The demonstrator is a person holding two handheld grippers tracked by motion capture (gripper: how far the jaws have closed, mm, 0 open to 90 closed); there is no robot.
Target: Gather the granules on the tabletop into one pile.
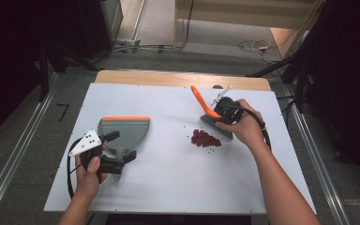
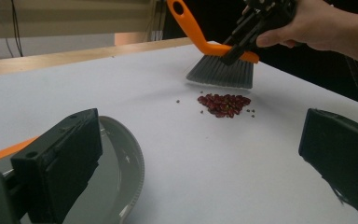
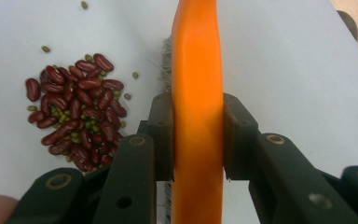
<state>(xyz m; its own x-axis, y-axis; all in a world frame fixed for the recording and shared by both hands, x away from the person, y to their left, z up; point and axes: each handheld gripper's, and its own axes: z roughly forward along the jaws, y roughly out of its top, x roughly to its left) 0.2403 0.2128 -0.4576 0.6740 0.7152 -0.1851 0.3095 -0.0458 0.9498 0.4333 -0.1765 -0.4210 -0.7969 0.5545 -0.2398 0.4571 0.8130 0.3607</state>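
Observation:
A grey dustpan with an orange lip lies at the left of the white table top, its stubby handle pointing toward me. My left gripper stands open astride that handle; in the left gripper view the pan's rounded rim sits under the left jaw, and the gripper holds nothing. A small heap of red and green beans lies right of centre. My right gripper is shut on the orange handle of a hand brush. Its grey bristles stand just behind the heap.
A few stray beans lie around the heap. The white sheet covers a wooden table whose far edge shows bare. Cables run on the floor beyond, and dark frame legs stand at both sides.

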